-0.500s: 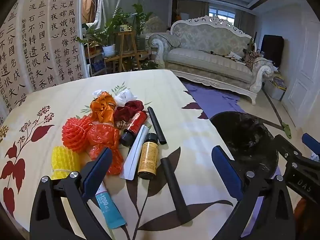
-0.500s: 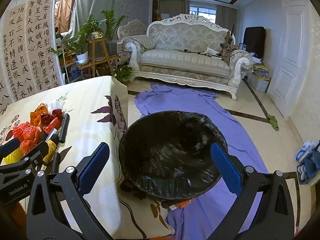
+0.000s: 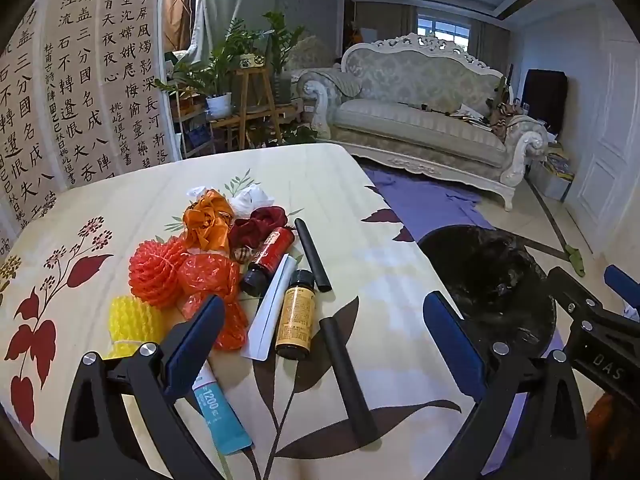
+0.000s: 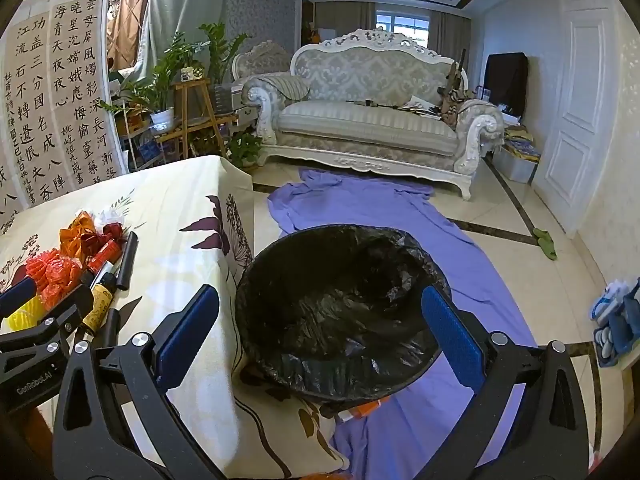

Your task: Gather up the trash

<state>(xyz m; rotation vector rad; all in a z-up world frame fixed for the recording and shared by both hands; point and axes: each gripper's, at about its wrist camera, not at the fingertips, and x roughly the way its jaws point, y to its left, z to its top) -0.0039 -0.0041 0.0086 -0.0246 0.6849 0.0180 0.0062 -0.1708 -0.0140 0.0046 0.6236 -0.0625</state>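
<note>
A pile of trash lies on the floral tablecloth (image 3: 360, 208): orange foam nets (image 3: 160, 268), a yellow foam net (image 3: 132, 320), orange ribbon (image 3: 208, 216), a red bottle (image 3: 268, 256), a yellow-labelled brown bottle (image 3: 296, 316), a white paper strip (image 3: 270, 312), two black tubes (image 3: 312, 252) and a teal tube (image 3: 218, 416). My left gripper (image 3: 324, 340) is open and empty just above the near black tube (image 3: 348, 380). My right gripper (image 4: 320, 328) is open and empty over the black-lined trash bin (image 4: 340, 304). The bin also shows in the left wrist view (image 3: 492, 280).
The bin stands on a purple sheet (image 4: 360, 208) on the tiled floor right of the table edge. A white sofa (image 4: 372, 120), plant stands (image 4: 192, 112) and a calligraphy screen (image 3: 80, 80) stand behind. Slippers (image 4: 616, 320) lie at the right.
</note>
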